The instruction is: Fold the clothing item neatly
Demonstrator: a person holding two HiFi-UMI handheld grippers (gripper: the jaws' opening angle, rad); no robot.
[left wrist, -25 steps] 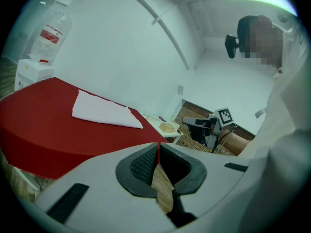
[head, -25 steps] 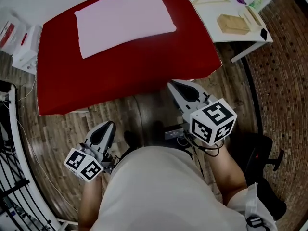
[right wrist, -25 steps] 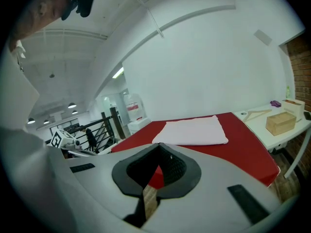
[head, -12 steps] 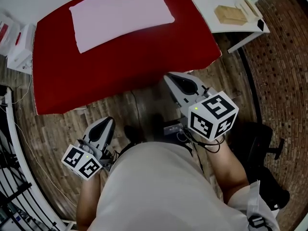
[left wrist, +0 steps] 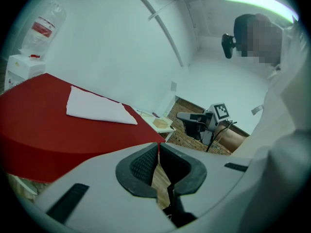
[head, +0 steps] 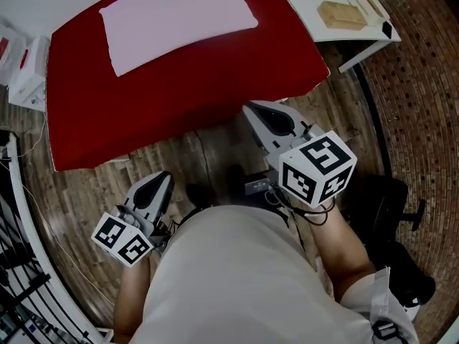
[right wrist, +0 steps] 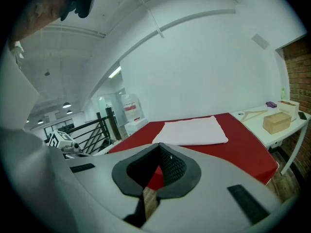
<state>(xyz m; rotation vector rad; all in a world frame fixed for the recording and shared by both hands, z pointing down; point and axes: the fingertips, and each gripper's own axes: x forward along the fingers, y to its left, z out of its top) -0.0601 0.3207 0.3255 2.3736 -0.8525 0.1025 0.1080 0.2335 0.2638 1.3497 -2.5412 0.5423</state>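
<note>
The folded clothing item (head: 176, 20) lies flat by the far edge of the red desk (head: 179, 99). The left hand-held gripper (head: 161, 183) and the right hand-held gripper (head: 252, 115) are clenched, empty, above the wooden floor (head: 208, 156) before the near edge.

Both units match. Left gripper (head: 161, 180) and right gripper (head: 252, 112): light grey moulded shells tapering to a blunt nose, with a dark recess on top. At the rear of each I see a white cube with black square codes on every face: left marker cube (head: 123, 239), right marker cube (head: 317, 168). Black cables (head: 295, 212) loop out under the right one. On-board views show black pads (left wrist: 141, 165) with cross-hatch grip texture in a dark surround, and black rectangular slots (right wrist: 247, 198) either side on the shell. Behind the grippers, the wearer's top (head: 237, 278) is plain off-white.
</note>
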